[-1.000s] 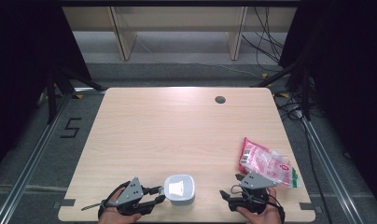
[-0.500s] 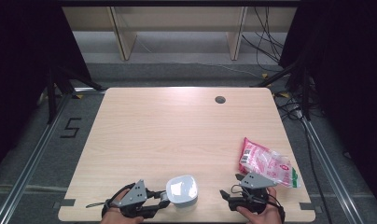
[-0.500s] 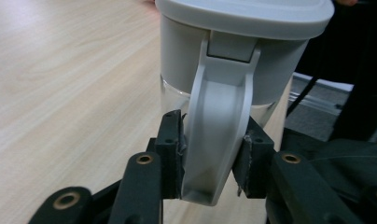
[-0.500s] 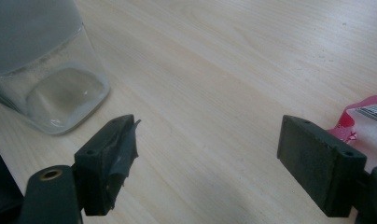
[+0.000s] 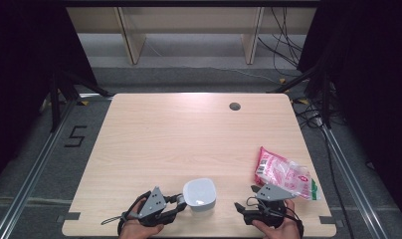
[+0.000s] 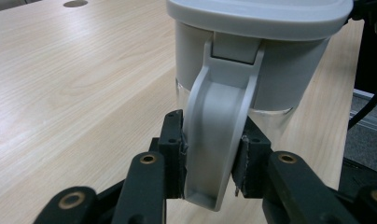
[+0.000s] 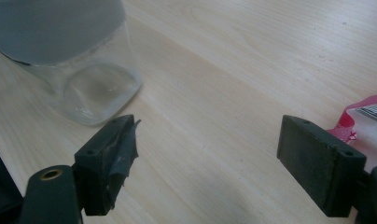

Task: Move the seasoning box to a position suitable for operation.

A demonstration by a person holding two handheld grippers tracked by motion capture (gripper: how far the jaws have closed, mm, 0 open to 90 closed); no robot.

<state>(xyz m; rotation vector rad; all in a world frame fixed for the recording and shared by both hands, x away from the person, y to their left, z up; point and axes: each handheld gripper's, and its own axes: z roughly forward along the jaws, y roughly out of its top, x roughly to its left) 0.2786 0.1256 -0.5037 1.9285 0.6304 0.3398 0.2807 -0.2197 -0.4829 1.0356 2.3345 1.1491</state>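
A clear container with a grey lid stands near the table's front edge. In the left gripper view its grey side latch hangs down between my jaws. My left gripper is shut on that latch, and its jaws have just been closing on it. To the right of the container, my right gripper rests open over bare wood, nothing between its pads. The right gripper view has the container's clear base at upper left.
A red and white plastic bag lies just beyond the right gripper, near the table's right edge. A round cable hole sits at the far side of the wooden table. Shelving and cables stand behind the table.
The left gripper and the container have shifted slightly to the right and away from the front edge. The right gripper has kept still.
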